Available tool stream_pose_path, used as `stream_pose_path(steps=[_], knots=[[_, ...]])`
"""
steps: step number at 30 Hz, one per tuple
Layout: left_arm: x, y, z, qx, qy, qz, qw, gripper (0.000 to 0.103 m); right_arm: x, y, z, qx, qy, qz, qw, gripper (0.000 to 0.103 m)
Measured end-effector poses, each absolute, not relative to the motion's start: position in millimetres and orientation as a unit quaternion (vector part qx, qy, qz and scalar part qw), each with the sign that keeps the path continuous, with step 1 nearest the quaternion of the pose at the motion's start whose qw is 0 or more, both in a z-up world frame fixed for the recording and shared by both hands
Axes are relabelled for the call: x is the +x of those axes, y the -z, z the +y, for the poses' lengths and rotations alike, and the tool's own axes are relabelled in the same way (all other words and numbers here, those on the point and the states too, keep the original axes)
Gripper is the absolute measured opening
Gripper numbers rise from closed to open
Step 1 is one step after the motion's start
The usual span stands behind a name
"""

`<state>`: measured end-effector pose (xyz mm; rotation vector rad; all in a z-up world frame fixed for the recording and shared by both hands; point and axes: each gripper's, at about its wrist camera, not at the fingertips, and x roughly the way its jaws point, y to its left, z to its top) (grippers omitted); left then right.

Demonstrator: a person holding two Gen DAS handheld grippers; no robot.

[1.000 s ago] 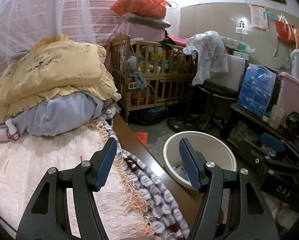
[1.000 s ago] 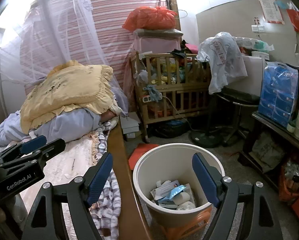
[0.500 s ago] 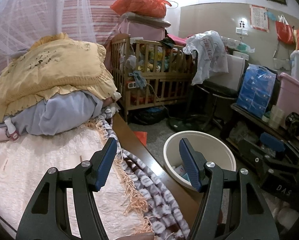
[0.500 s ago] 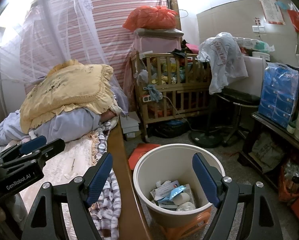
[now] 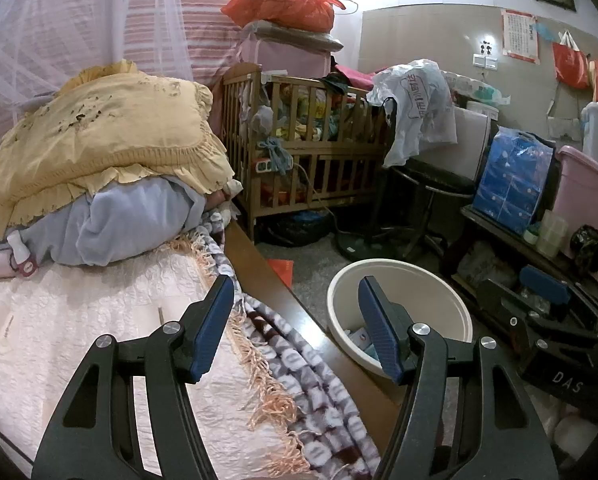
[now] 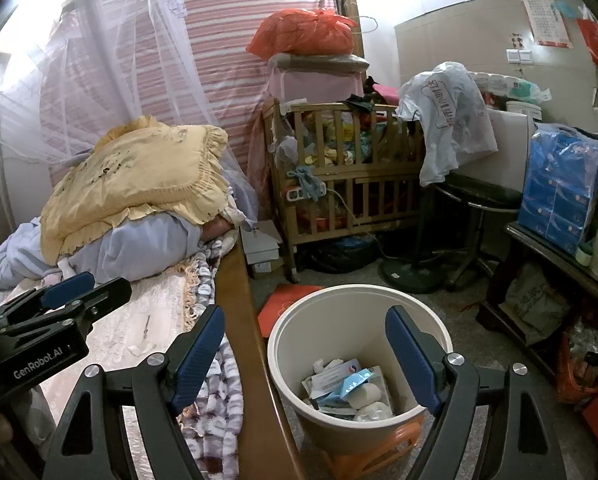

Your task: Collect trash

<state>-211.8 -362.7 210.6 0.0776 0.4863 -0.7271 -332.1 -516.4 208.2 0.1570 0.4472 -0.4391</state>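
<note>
Partly hidden behind the bed's wooden rail (image 6: 255, 360), a white bin (image 6: 359, 320) holding wrappers (image 6: 349, 386) stands on the cluttered floor, left claw (image 5: 295, 332) and right claw (image 6: 305, 356) both released, empty.

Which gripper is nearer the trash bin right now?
Right. The right gripper hangs over the trash bin; the left gripper sits over the bed edge beside it.
</note>
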Motion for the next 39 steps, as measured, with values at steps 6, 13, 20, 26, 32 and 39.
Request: stream_pose_path(steps=[6,13,20,26,32,39], knots=[[-211.7,-210.9,-362.7,0.039,0.352,0.235,0.905,0.064,-331.4,-206.4,-518.0,0.078,0.215,0.221,0.948,0.081],[-211.6,-210.2,-362.8,0.038,0.352,0.237,0.905,0.064,-331.8,-203.6,-518.9,0.080,0.215,0.224,0.947,0.081],[-212.6,-209.9,-363.5,0.038,0.351,0.237,0.905,0.064,-333.8,-200.4,-520.9,0.082,0.216,0.226,0.946,0.081],[-212.7,-210.2,-363.2,0.039,0.351,0.237,0.905,0.064,-333.8,-200.0,-522.6,0.083,0.217,0.226,0.946,0.081],[-212.6,-209.0,-363.0,0.041,0.352,0.237,0.905,0.064,-334.6,-199.7,-523.0,0.083,0.217,0.227,0.946,0.081],[-213.7,-207.3,-363.2,0.041,0.351,0.237,0.905,0.064,-335.5,-198.8,-523.4,0.084,0.217,0.228,0.945,0.081]])
